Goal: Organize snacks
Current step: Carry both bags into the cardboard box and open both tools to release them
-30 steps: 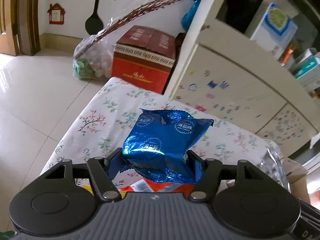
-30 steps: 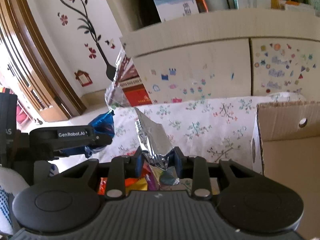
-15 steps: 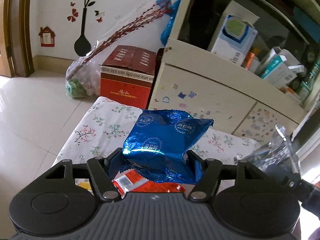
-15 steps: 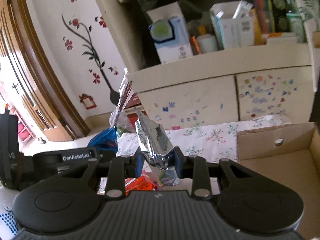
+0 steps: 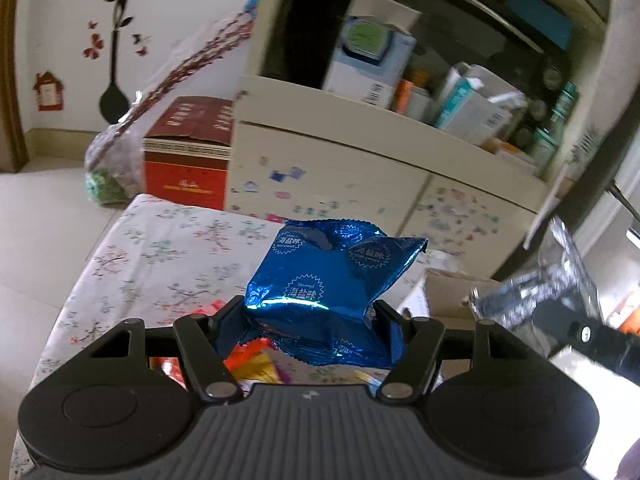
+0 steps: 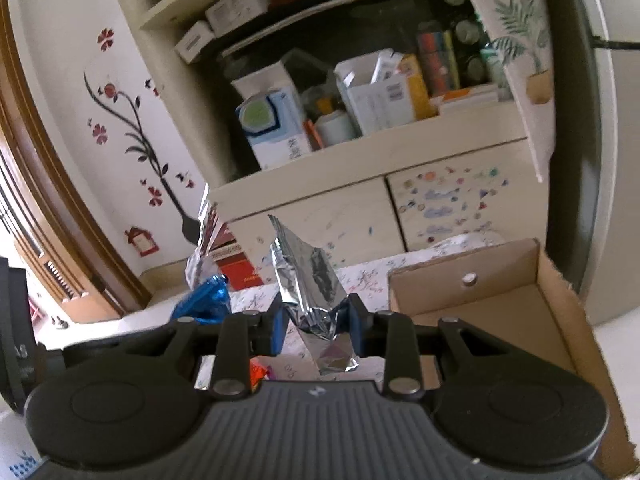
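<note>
- The left tongs [image 5: 310, 320] are clamped on one blue packet [image 5: 326, 280], held up above the table [image 5: 160, 256].
- That packet is gripped by its lower part, between the two fingers; its crimped top edge points up and away from the tongs, toward the cabinet [image 5: 340, 184].
- Its long axis runs roughly upright, leaning a little to the right; the top right corner juts out sideways.
- The right tongs [image 6: 318, 322] are clamped on one silver packet [image 6: 310, 280], also held in the air.
- The silver packet stands on edge, long axis tilted up and to the left; its serrated top points at the cabinet, and its bottom end hangs below the fingers toward the camera.
- In the left view the silver packet [image 5: 556, 288] shows blurred at the right, well apart from the blue one.
- In the right view the blue packet [image 6: 206, 300] peeks out at the left, just beside the silver one's tongs.
- One open cardboard box [image 6: 500, 312] sits on the table to the right of the silver packet, just beside the right tongs.
- Under both tongs lie more wrappers [image 5: 256, 360], red, orange and yellow; I cannot count them.
- One red carton [image 5: 188, 152] stands on the floor beyond the table, against the cabinet.
</note>
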